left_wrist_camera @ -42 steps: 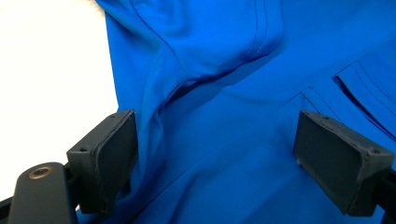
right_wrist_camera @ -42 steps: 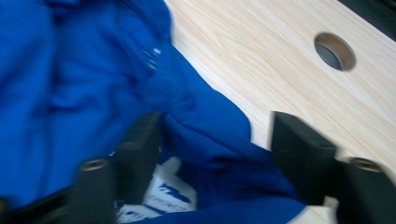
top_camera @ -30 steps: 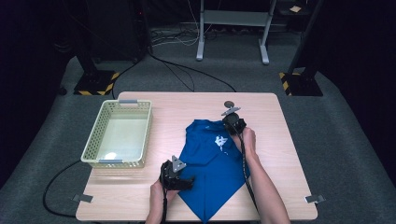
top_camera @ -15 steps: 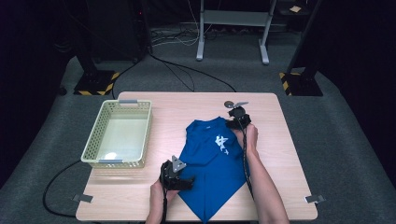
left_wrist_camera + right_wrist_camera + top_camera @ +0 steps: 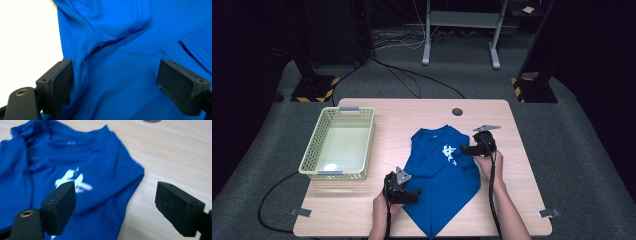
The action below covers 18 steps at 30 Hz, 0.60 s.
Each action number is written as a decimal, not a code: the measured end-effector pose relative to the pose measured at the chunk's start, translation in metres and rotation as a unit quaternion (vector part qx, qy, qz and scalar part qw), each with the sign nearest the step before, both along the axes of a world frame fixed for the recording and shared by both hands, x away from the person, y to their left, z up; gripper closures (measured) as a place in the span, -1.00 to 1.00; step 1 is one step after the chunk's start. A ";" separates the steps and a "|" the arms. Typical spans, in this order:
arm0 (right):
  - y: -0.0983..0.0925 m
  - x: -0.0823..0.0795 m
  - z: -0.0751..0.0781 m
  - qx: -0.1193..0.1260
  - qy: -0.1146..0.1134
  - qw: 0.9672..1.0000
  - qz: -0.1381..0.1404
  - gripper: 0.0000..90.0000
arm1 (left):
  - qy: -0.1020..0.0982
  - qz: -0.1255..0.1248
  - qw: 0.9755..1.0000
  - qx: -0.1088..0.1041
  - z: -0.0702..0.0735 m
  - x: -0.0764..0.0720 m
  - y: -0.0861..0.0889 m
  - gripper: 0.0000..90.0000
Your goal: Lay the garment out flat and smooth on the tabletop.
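A pale yellow plastic mesh basket (image 5: 338, 145) stands on the light wooden table (image 5: 522, 200), left of the blue short-sleeved cloth shirt with a white chest print (image 5: 439, 172). The left tool (image 5: 410, 195) rests at the shirt's left edge, jaws wide with blue cloth between them, unpinched. At the shirt's right edge, the right tool (image 5: 464, 149) has just been opening and stands wide over shirt edge and table.
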State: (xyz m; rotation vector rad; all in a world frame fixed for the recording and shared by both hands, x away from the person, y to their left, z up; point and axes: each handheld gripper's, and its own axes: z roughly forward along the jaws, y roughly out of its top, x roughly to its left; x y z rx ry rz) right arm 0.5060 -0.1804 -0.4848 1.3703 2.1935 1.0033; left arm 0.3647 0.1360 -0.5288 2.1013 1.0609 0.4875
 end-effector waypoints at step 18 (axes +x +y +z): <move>0.025 -0.024 0.000 -0.014 0.003 1.000 0.028 -0.46 | 0.000 0.000 1.000 0.000 0.000 0.000 0.000 -0.70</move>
